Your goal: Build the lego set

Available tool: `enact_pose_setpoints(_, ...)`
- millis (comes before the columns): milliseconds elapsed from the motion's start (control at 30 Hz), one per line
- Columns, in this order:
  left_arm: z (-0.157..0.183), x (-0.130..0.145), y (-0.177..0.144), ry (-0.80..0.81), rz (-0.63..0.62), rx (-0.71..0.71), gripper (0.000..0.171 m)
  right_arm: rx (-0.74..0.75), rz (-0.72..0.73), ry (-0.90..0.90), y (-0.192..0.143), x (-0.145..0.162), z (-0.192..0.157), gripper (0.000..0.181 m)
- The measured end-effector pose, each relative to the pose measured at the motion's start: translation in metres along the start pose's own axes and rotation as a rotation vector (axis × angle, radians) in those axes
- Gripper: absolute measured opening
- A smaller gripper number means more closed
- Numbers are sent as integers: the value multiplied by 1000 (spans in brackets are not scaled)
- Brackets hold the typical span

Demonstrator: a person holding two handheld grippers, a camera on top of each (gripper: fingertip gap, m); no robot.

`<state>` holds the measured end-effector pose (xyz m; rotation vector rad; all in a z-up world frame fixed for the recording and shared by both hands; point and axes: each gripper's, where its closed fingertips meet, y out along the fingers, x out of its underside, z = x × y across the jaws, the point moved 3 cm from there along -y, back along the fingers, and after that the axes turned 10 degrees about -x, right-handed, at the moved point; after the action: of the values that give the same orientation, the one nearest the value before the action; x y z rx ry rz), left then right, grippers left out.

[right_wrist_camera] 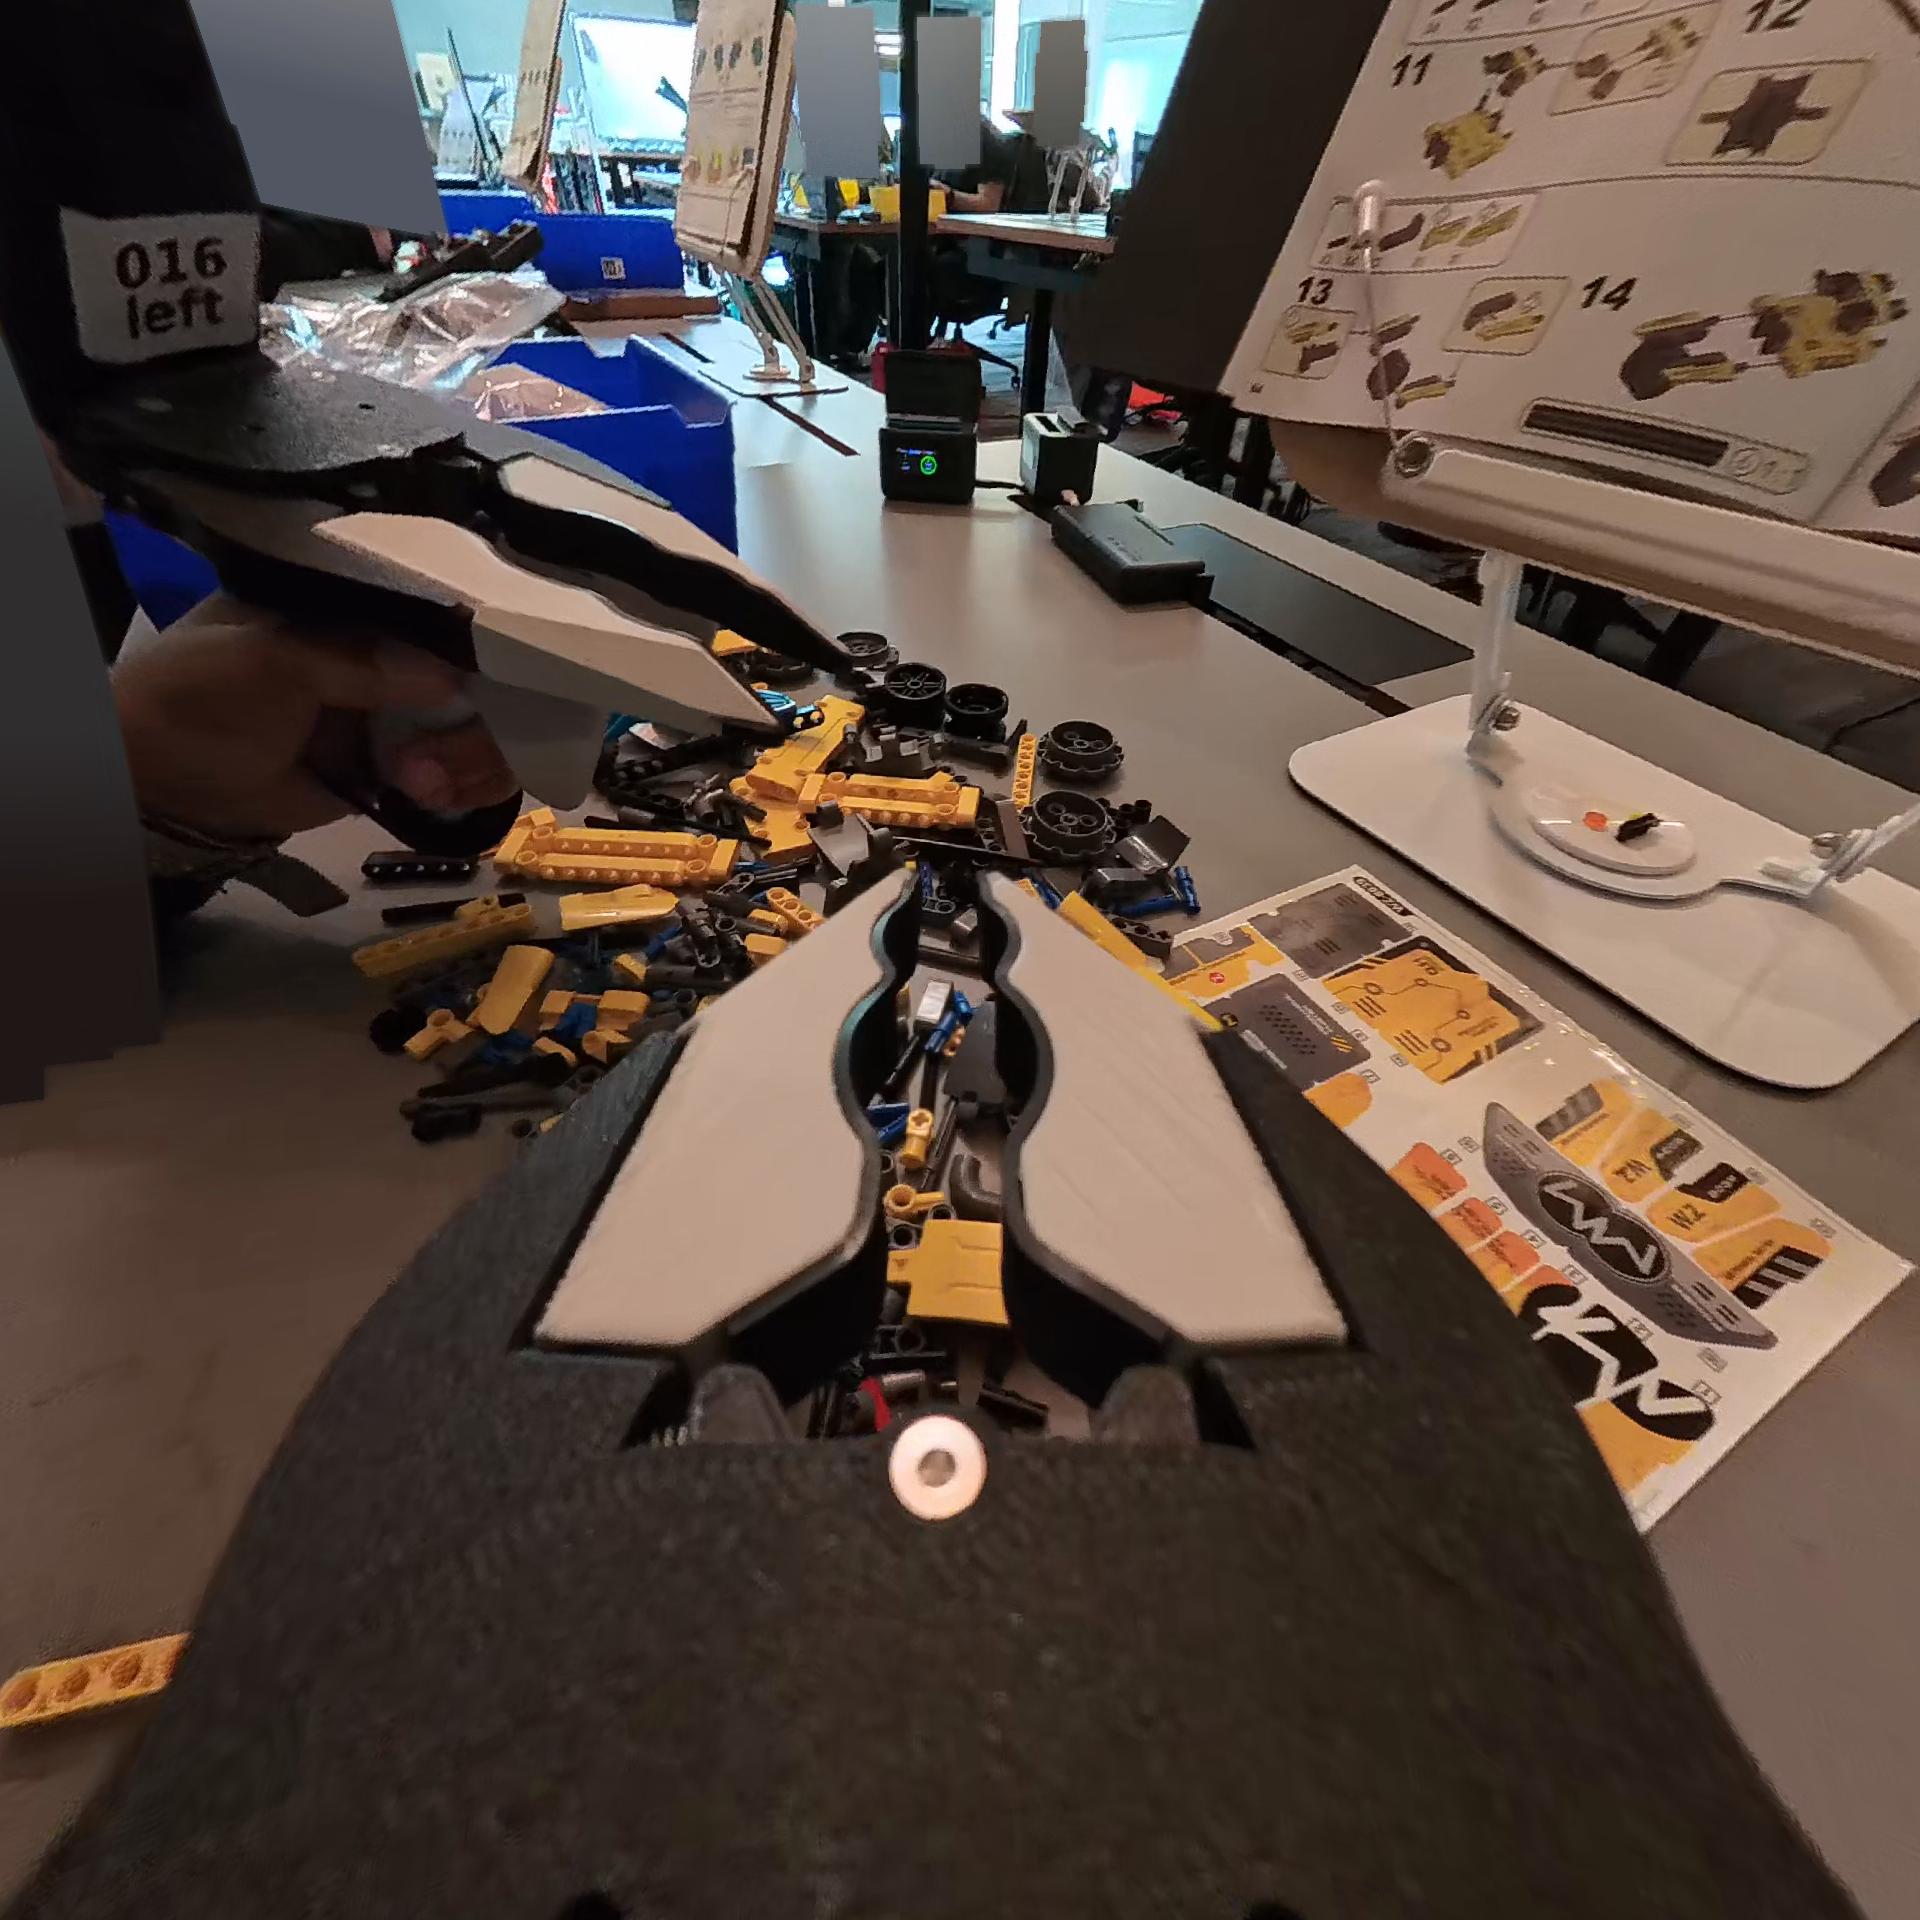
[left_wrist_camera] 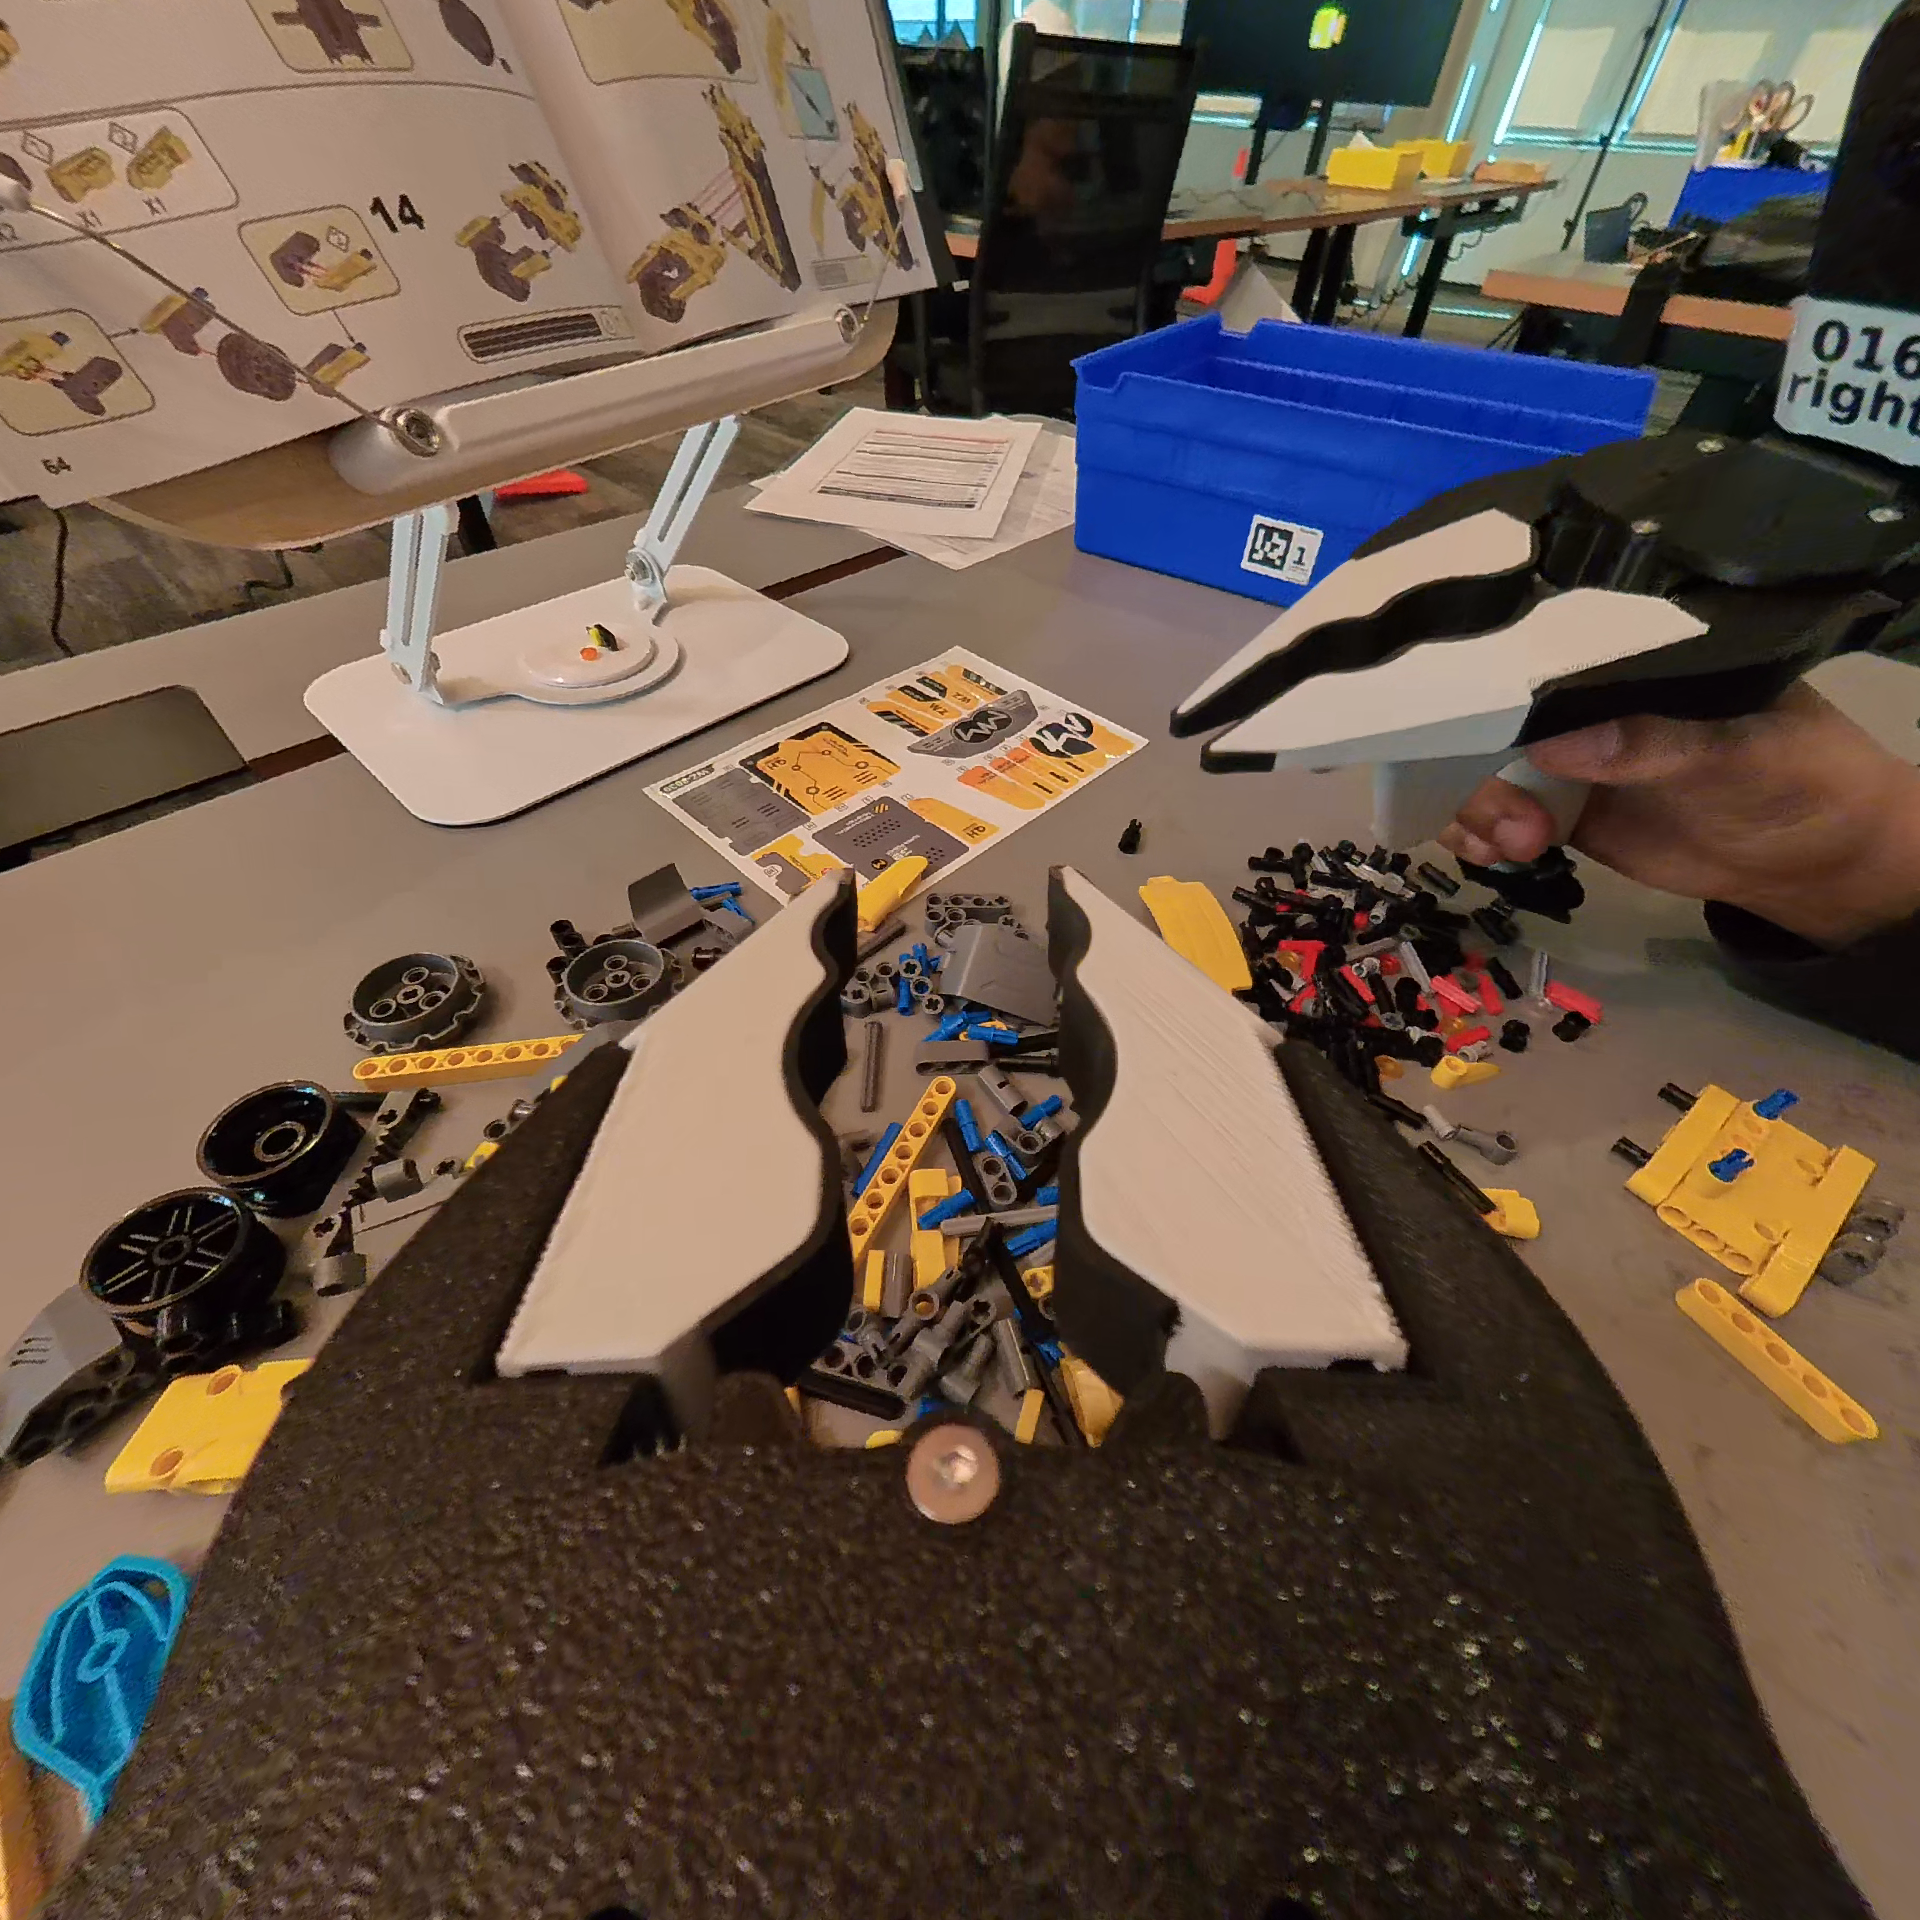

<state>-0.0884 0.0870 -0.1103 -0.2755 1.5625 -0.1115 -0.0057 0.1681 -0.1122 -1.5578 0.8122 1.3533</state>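
Observation:
A spread of loose building-brick parts (left_wrist_camera: 935, 1143) covers the grey table: yellow beams, blue and grey pins, black wheels (left_wrist_camera: 166, 1262), grey hubs (left_wrist_camera: 416, 997). My left gripper (left_wrist_camera: 953, 883) is open and empty, hovering low over the yellow-and-blue part of the spread. My right gripper (right_wrist_camera: 948, 883) hovers over the same parts (right_wrist_camera: 831, 810), its jaws only narrowly apart and holding nothing; a yellow panel (right_wrist_camera: 951, 1273) lies below between its fingers. It also shows in the left wrist view (left_wrist_camera: 1195, 740), above a heap of black and red pins (left_wrist_camera: 1382, 966). The left gripper (right_wrist_camera: 816, 694) shows in the right wrist view.
A sticker sheet (left_wrist_camera: 894, 779) lies beyond the parts. An open instruction booklet (left_wrist_camera: 416, 208) rests on a white stand (left_wrist_camera: 582, 707). A blue bin (left_wrist_camera: 1351, 447) and papers sit at the back. A small yellow assembly (left_wrist_camera: 1756, 1184) lies at the right. A hand holds each gripper. The tips of one gripper are about 8 cm away from the tips of the other. From either gripper's tips it is about 20 cm to the small yellow assembly (left_wrist_camera: 1756, 1184).

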Motion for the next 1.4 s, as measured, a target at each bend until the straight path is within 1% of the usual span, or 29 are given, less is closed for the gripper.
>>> enact_pose_setpoints(200,2,1,1,0,-13,11,36,-14,-30,-3,4,5,-3,10)
enact_pose_setpoints(600,3,4,3,17,-34,6,36,-10,-36,-3,6,7,-3,10)
enact_pose_setpoints(633,3,4,3,18,-35,4,36,-23,-27,6,7,7,-4,13)
enact_pose_setpoints(700,2,5,3,18,-38,3,36,-66,-16,58,9,7,-7,30)
enact_pose_setpoints(733,2,5,3,17,-39,4,36,-83,-27,87,11,9,-9,33)
enact_pose_setpoints(833,3,6,4,24,-46,4,36,-88,-84,119,12,15,-9,37)
enact_pose_setpoints(1000,3,8,5,36,-57,-2,36,-139,-231,146,19,35,-19,35)
enact_pose_setpoints(1133,3,9,5,37,-61,-3,36,-183,-344,153,26,54,-31,30)
enact_pose_setpoints(1300,2,11,6,45,-70,-14,36,-137,-452,93,28,67,-31,20)
enact_pose_setpoints(1400,1,11,7,44,-74,-16,36,-112,-476,75,29,70,-30,19)
